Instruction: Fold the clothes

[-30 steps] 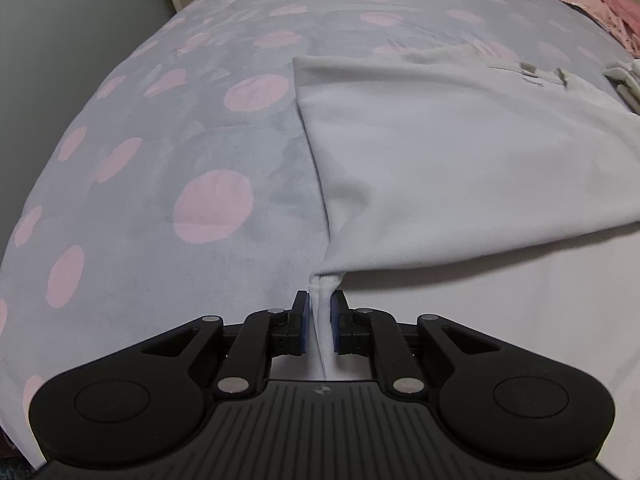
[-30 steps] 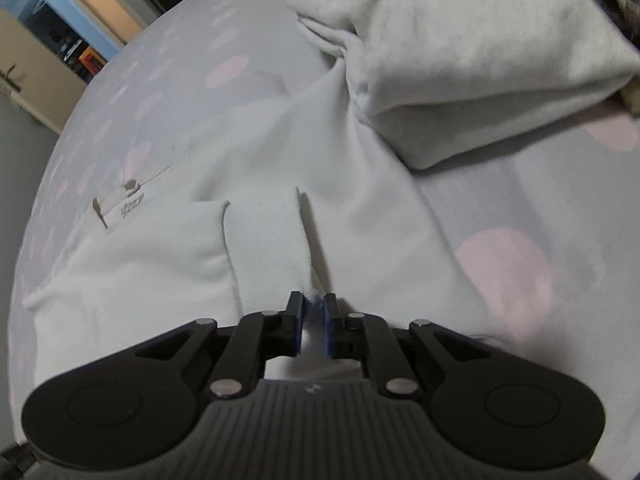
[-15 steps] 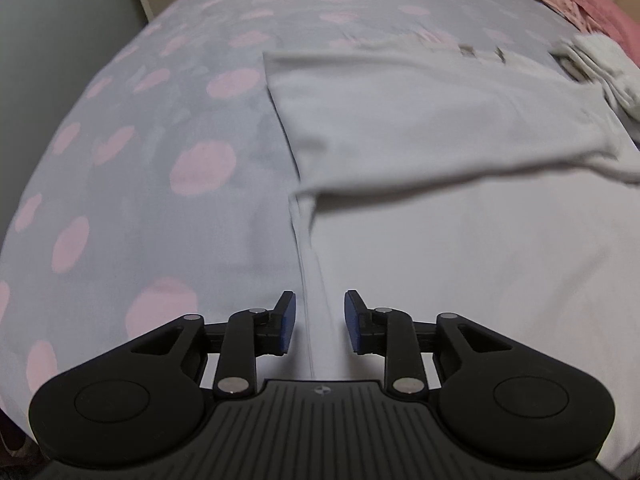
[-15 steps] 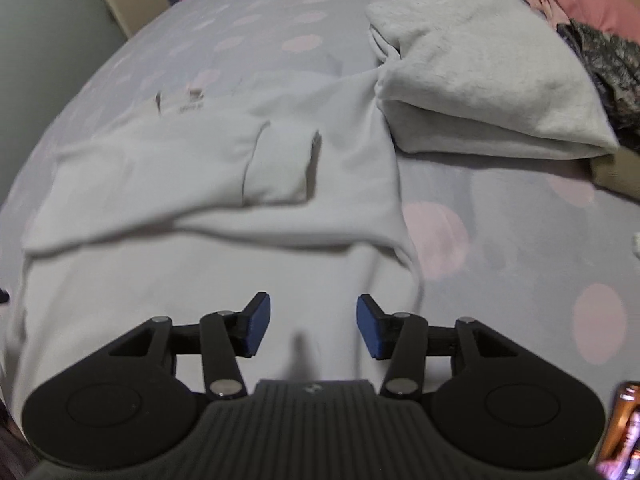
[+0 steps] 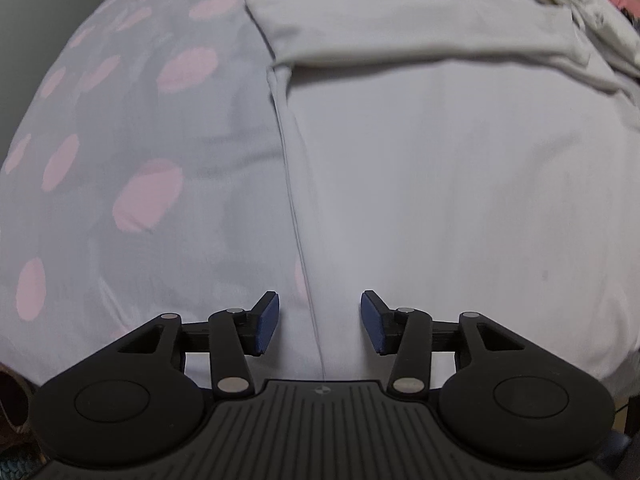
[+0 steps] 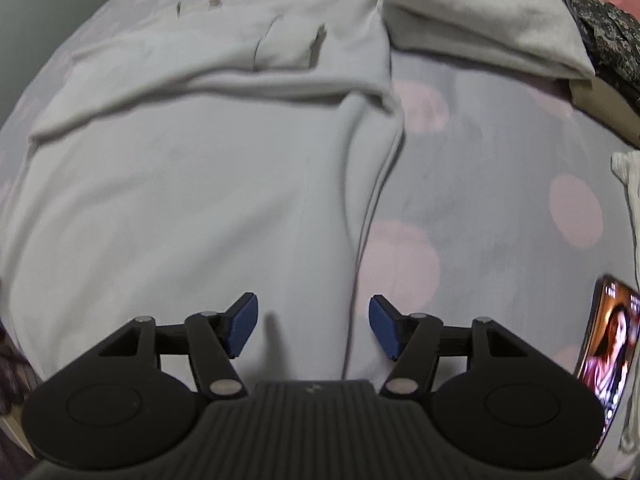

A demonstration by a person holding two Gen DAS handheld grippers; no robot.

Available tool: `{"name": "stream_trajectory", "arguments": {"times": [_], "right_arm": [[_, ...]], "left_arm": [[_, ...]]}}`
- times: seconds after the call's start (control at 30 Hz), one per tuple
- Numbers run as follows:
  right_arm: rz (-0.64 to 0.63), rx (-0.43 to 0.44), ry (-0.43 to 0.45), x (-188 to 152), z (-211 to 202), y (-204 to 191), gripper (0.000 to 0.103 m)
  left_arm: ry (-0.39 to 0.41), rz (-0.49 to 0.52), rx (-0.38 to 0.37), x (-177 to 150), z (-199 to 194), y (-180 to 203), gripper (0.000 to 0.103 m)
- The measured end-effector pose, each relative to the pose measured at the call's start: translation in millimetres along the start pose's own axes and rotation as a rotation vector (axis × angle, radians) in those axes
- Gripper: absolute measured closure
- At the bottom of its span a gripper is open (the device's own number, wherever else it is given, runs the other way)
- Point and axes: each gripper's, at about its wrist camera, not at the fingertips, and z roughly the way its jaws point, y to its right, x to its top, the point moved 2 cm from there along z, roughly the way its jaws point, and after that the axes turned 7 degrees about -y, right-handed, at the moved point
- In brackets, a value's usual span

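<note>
Directly ahead of both grippers we find the pale grey-white soft cotton garment [image 5: 440, 168] lying flat on the grey bedspread with pink polka dots [image 5: 132, 128]. Its far portion is folded back over the near portion, and the fold's free edge crosses both views as a raised, slightly wavy band. In the right wrist view a cuffed sleeve end [image 6: 286, 46] rests on top of that folded layer.

We note the left side edge of the garment as a thin straight seam running from the fold down to between the fingers of the left gripper [image 5: 320, 322]. Its blue-padded jaws stand wide apart and hold nothing; they straddle the seam, and we cannot tell whether the pads touch the cloth. Left of that seam the bedspread lies bare out to the bed's edge.

We record the right gripper [image 6: 313, 328] likewise spread wide and holding nothing, set over the garment's right side edge [image 6: 376, 184], which is rumpled into long ridges. To its right is a strip of open bedspread.

Further out, a folded light grey fleece garment [image 6: 480, 20] lies at the far right, touching the garment's far corner. Dark patterned fabric [image 6: 604, 28] sits beyond it. A lit phone showing a woman's face [image 6: 608, 344] lies at the near right edge, beside a white cloth [image 6: 632, 184].
</note>
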Motion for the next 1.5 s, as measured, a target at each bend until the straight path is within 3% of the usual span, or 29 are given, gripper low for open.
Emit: {"name": "stream_trajectory", "arguments": {"times": [0.27, 0.57, 0.83, 1.03, 1.17, 1.23, 1.5], "right_arm": [[-0.094, -0.04, -0.065, -27.3, 7.7, -22.7, 0.038], [-0.161, -0.078, -0.097, -36.7, 20.1, -36.3, 0.038], [-0.171, -0.095, -0.092, -34.8, 21.0, -35.9, 0.041], [-0.168, -0.126, -0.05, -36.0, 15.2, -47.7, 0.076], [-0.163, -0.19, -0.023, -39.9, 11.7, -54.8, 0.095], [-0.142, -0.201, -0.009, -44.0, 4.6, -49.6, 0.098], [0.039, -0.094, 0.043, -33.6, -27.7, -25.0, 0.098]], "left_arm": [[-0.082, 0.046, 0.041, -12.9, 11.5, 10.1, 0.06], [-0.09, 0.033, 0.063, -10.3, 18.1, 15.2, 0.06], [-0.09, 0.072, 0.07, -8.1, 22.5, 30.0, 0.081], [-0.068, 0.099, 0.093, -7.5, 21.1, 42.4, 0.097], [-0.037, 0.056, 0.075, -7.5, 11.7, 36.9, 0.099], [-0.011, 0.016, 0.05, -5.9, 2.1, 28.8, 0.099], [0.098, -0.154, -0.066, 1.3, -38.4, -6.0, 0.1]]}}
